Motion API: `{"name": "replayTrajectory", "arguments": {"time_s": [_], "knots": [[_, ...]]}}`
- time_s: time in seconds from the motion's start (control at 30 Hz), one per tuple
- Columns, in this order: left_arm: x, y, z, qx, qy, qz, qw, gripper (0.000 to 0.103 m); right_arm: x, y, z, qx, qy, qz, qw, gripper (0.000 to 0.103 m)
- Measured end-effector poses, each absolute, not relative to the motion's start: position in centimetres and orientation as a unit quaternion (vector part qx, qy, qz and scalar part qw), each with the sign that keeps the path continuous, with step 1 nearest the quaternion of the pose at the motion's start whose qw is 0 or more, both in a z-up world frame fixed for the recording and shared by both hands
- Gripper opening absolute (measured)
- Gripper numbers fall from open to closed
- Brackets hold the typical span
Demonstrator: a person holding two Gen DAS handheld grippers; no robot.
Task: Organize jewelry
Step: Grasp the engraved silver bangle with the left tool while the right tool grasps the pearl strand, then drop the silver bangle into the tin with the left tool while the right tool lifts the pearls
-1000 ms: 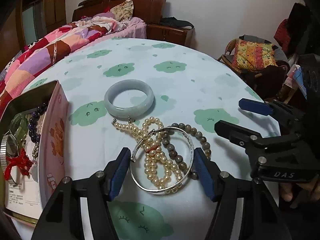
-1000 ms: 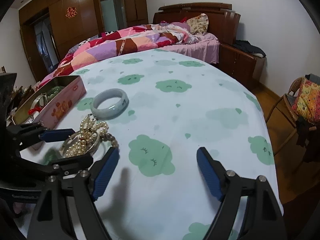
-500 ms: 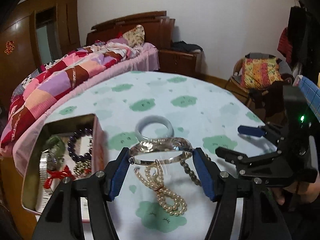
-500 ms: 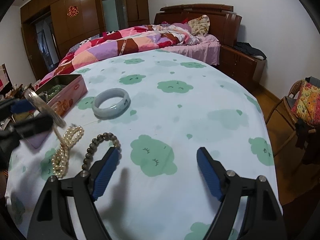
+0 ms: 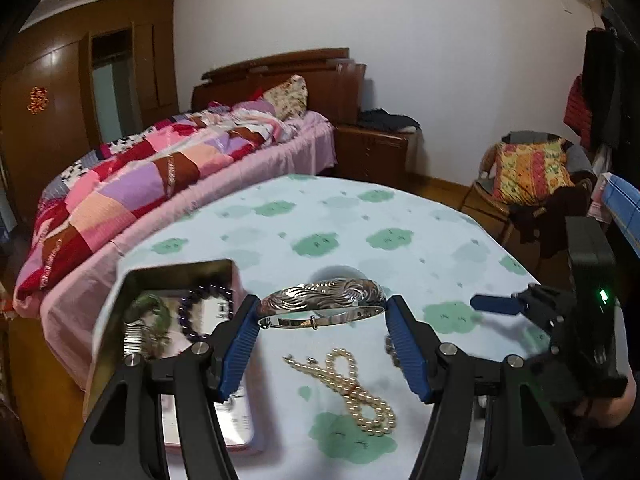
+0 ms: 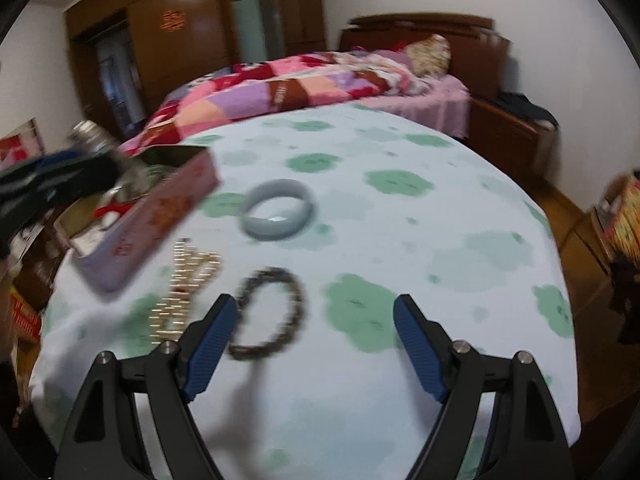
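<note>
Clamping silver bangle (image 5: 322,306) crosswise, left gripper (image 5: 320,340) above table (image 5: 400,216).

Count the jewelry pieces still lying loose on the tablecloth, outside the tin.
3: the pale jade bangle farthest out, the pearl strand beside the tin, and the dark bead bracelet by the right gripper. The silver bangle is in the left gripper.

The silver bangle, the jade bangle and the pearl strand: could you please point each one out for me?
silver bangle (image 5: 324,298), left wrist view, on its engraved outer band.
jade bangle (image 6: 272,229), right wrist view, on its near rim.
pearl strand (image 5: 360,396), left wrist view, on the looped beads.
</note>
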State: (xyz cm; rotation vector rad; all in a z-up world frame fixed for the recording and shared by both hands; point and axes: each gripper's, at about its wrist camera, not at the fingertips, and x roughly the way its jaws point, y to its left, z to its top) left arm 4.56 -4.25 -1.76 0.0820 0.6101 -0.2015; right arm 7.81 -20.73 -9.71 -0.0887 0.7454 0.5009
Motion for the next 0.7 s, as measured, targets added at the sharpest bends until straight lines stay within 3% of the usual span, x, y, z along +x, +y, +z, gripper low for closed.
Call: {"name": "replayTrajectory", "arguments": {"time_s": [0.37,0.47,0.57,0.6,0.7], "knots": [[4.3,-0.6,-2.1,0.018,0.299,-0.057,0.952,0.064,7.8,-13.3,-9.6,-0.088,0.386,0.334,0.855,0.075],[4.3,0.0,-2.2,0.011,0.299,-0.054,0.953,0.064,7.7,-11.6,-10.4,-0.115,0.401,0.341,0.842,0.066],[4.1,0.6,-2.2,0.004,0.297,-0.051,0.953,0.064,7.8,-10.7,-11.5,-0.138,0.421,0.338,0.83,0.043],[4.0,0.7,-2.2,0.003,0.297,-0.05,0.953,0.064,7.8,-10.7,-11.7,-0.14,0.427,0.338,0.827,0.03],[4.0,1.3,-2.2,-0.002,0.298,-0.044,0.954,0.064,7.5,-11.1,-11.7,-0.14,0.427,0.339,0.827,0.016]]}}
